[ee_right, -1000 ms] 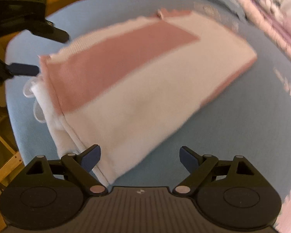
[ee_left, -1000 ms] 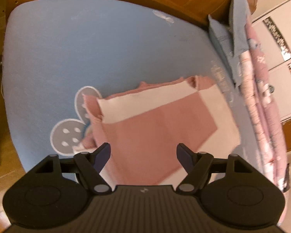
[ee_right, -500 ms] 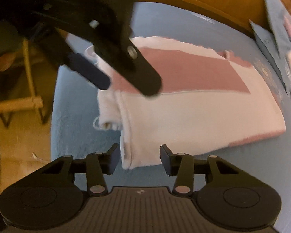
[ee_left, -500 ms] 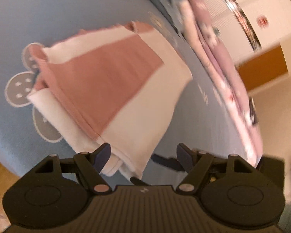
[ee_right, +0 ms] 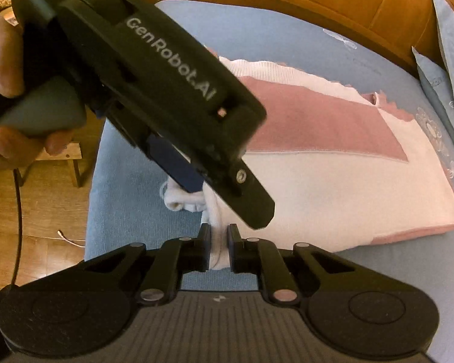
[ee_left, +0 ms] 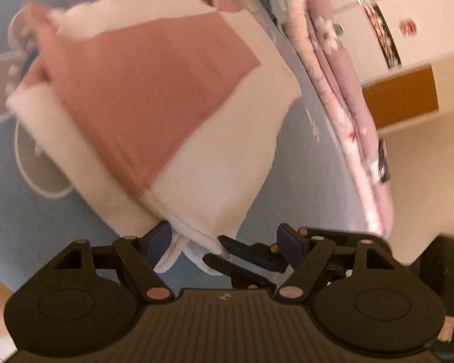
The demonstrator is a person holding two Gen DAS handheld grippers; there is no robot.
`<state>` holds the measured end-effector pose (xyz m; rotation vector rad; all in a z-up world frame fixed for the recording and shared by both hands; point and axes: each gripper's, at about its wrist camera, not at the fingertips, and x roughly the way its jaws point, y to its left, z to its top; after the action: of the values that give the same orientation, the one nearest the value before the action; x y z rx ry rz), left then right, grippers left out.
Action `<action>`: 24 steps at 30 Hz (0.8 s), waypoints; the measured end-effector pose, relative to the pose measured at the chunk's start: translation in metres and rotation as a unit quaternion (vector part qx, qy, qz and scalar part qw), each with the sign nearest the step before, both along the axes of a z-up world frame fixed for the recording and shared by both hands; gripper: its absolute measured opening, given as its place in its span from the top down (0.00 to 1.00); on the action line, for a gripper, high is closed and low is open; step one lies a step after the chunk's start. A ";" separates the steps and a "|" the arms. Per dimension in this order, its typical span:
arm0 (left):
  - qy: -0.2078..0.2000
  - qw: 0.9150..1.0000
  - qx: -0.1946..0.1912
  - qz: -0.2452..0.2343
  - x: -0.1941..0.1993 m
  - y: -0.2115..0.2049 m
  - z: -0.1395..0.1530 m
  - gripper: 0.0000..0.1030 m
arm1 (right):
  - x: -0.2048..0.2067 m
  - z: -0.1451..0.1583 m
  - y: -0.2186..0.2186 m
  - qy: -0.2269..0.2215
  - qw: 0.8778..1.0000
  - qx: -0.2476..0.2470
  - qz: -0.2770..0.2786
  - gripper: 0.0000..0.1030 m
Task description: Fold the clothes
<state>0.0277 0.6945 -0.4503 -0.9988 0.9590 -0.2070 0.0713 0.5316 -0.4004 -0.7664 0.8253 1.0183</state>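
Garment [ee_right: 333, 187] lies folded on the bed [ee_right: 287, 39]; my right gripper [ee_right: 219, 246] has just closed on its near white edge. My left gripper [ee_left: 224, 239] stands wide, empty; final folding likely remains.

Left wrist view: folded pink-and-white garment [ee_left: 154, 96] motion-blurred; floral bedding [ee_left: 342, 96] at upper right indistinct. Right wrist view: left claw [ee_right: 215, 181] masks the garment's upper-left corner; bed [ee_right: 287, 36] cropped at right.
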 end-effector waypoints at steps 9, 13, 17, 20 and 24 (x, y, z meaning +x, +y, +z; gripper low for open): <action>-0.005 0.999 0.028 0.015 -0.002 0.010 0.034 0.25 | -0.001 0.007 0.000 0.025 0.999 0.020 0.020 0.69; -0.042 0.994 0.086 0.043 0.007 0.017 0.060 0.25 | 0.011 0.029 -0.007 0.037 0.997 0.070 -0.004 0.70; -0.048 0.986 0.148 0.067 0.022 0.036 0.060 0.25 | 0.025 0.022 0.007 0.033 0.995 0.086 -0.033 0.76; -0.026 0.980 0.173 0.097 0.033 0.052 0.044 0.25 | 0.027 0.010 0.019 0.064 0.993 0.097 -0.037 0.78; -0.002 0.978 0.153 0.139 0.021 0.073 0.022 0.25 | 0.025 0.003 0.023 0.091 0.990 0.100 -0.045 0.77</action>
<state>0.0489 0.7679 -0.4283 -0.8352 0.8083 0.1687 0.0958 0.5541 -0.3978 -0.4673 0.8908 1.0828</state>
